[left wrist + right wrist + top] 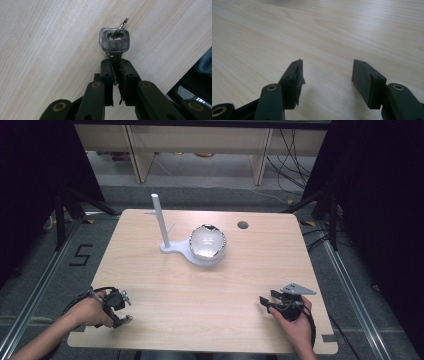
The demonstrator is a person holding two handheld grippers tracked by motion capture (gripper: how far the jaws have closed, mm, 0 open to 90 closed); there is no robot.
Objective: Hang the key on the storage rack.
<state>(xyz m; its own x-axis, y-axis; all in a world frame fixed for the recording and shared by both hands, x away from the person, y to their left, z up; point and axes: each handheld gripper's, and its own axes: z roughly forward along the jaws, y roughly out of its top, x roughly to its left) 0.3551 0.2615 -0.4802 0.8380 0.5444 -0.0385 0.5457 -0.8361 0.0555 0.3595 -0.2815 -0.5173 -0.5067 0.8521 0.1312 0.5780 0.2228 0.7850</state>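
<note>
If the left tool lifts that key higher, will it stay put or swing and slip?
The key looks like stiff flat metal, so it probably won't bend. The left tool pinches only its blade end, so the head may pivot. Smooth metal could slip; the wire ring through its hole may dangle.

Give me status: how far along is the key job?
Done: the left gripper is shut on the key, gripped by its blade, the head and ring sticking out over the table. In hand: the key is held near the table's front left corner. Left: probably hanging it on the white stand by the shiny bowl, both far off. The right gripper is open, empty.
</note>
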